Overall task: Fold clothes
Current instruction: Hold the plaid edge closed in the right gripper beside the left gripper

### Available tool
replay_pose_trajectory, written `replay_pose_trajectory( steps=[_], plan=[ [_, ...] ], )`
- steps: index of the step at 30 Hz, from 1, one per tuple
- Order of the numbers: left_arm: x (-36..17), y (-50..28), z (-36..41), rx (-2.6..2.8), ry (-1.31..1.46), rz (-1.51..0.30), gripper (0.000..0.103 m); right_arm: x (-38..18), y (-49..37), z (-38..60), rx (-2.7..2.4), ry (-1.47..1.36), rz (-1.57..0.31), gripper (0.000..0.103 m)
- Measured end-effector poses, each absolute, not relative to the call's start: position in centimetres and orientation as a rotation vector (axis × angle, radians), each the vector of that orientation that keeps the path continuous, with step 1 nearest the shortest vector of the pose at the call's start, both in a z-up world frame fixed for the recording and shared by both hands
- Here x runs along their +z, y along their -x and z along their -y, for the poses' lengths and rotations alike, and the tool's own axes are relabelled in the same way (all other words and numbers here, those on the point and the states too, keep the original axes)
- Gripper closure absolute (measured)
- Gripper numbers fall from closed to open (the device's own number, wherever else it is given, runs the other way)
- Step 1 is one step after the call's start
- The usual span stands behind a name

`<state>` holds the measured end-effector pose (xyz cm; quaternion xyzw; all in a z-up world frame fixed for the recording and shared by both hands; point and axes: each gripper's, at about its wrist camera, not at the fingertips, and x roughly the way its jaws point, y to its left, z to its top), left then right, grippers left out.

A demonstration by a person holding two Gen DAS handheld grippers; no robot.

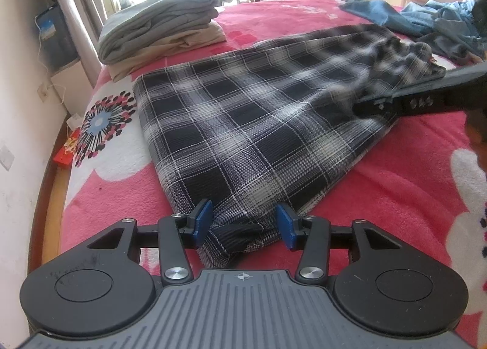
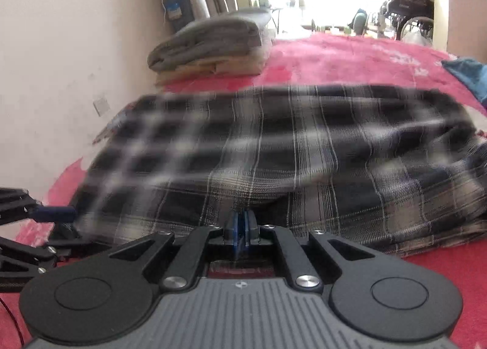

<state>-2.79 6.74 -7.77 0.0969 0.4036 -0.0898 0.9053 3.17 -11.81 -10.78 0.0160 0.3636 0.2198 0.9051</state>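
Note:
A dark blue and white plaid garment (image 1: 243,111) lies folded on the pink floral blanket (image 1: 395,197). My left gripper (image 1: 243,224) is open, its blue pads standing either side of the garment's near corner without closing on it. My right gripper (image 1: 357,107) comes in from the right and pinches the garment's right edge. In the right wrist view my right gripper (image 2: 242,227) is shut on the plaid garment (image 2: 274,151), which looks blurred. One blue pad (image 2: 54,214) of the left gripper shows at the far left.
A stack of folded grey and beige clothes (image 1: 158,29) sits at the back left of the bed, near the wall and curtain. Loose blue denim clothes (image 1: 426,23) lie at the back right. The bed's left edge (image 1: 57,184) drops beside the wall.

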Motion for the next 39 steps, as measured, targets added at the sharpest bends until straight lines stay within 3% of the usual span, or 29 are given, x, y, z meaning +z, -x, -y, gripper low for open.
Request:
replay_pose_trajectory(
  steps=[6, 16, 39],
  plan=[
    [-7.8, 2.8, -6.8, -0.186, -0.198, -0.832, 0.056, -8.4, -1.4, 10.8, 0.597, -0.048, -0.629, 0.095],
    [-7.6, 3.1, -6.8, -0.191, -0.215, -0.835, 0.056, -11.9, -1.9, 8.9, 0.613, 0.052, -0.778, 0.095],
    [-7.6, 3.7, -7.1, -0.194, -0.238, -0.837, 0.056, -12.2, -1.6, 9.0, 0.610, 0.035, -0.780, 0.095]
  ],
)
